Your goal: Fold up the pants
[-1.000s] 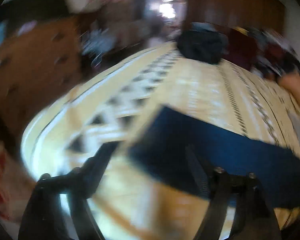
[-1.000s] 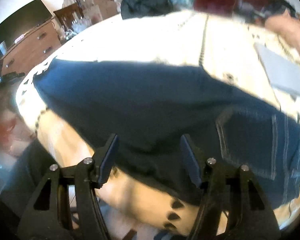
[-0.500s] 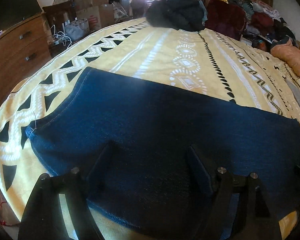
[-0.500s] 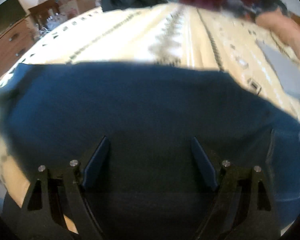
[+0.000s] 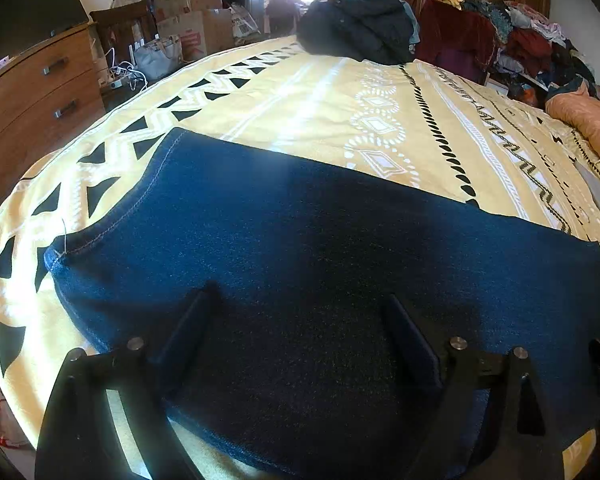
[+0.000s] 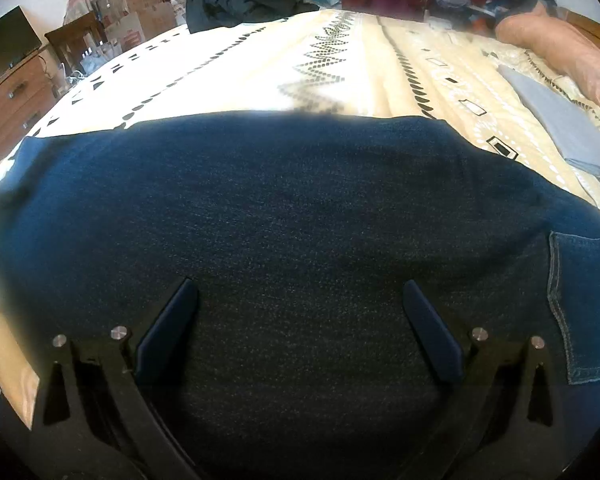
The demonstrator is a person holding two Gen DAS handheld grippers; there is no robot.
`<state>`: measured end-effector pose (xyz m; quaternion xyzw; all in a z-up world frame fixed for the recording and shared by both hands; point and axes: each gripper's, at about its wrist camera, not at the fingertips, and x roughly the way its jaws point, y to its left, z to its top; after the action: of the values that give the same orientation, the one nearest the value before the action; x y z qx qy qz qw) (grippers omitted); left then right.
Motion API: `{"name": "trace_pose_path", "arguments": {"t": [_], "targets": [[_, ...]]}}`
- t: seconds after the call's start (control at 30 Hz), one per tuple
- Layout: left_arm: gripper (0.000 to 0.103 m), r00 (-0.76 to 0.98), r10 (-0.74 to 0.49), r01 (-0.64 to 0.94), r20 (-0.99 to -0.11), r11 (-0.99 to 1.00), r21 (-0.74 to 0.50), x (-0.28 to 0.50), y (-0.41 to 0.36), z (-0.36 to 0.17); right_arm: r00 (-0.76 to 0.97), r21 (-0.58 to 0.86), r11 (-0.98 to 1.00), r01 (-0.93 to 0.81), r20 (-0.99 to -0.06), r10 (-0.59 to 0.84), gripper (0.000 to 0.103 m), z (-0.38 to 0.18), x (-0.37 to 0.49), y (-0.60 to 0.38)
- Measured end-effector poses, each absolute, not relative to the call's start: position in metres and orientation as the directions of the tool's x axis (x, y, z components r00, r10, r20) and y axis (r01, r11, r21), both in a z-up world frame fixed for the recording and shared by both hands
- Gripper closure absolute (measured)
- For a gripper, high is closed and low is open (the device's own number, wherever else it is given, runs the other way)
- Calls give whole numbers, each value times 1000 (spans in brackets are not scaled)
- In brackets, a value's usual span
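Observation:
Dark blue jeans [image 5: 300, 240] lie flat across a yellow patterned bedspread [image 5: 340, 112], legs folded together, hem end at the left. In the right wrist view the jeans [image 6: 300, 208] fill the lower frame, with a back pocket [image 6: 584, 304] at the right. My left gripper [image 5: 300, 304] is open and empty, its fingers spread just above the leg near the hem end. My right gripper [image 6: 300, 292] is open and empty, low over the middle of the jeans.
A wooden dresser [image 5: 32, 92] stands left of the bed. Dark clothes [image 5: 356, 28] and a heap of garments [image 5: 520, 40] lie at the far end. A folded grey cloth [image 6: 556, 120] and a pink pillow [image 6: 564, 56] lie at the right.
Both grippers have swung over the jeans and come lower and closer to the denim. The right gripper moved right toward the middle. Both stayed open.

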<state>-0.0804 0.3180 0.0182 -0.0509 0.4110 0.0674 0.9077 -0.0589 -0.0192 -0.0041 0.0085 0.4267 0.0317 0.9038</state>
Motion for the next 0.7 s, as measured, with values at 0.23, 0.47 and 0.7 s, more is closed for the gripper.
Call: {"name": "trace_pose_path", "arguments": {"t": [0.23,0.47,0.7], "targets": [[9,672,71,-163,-737,985,-54,-81,316,16,641,53,997,-51,-764,74,0,-4,-61,-20],[1,674,44,-137,-738,988,-66,-80,315,14,641,57,997,-53,-763,78,0,-4,-61,-21],[0,675,35,-125,-737,990,-68,-79,316,13,640,57,997,-55,-764,79,0,-4,-61,-20]]}}
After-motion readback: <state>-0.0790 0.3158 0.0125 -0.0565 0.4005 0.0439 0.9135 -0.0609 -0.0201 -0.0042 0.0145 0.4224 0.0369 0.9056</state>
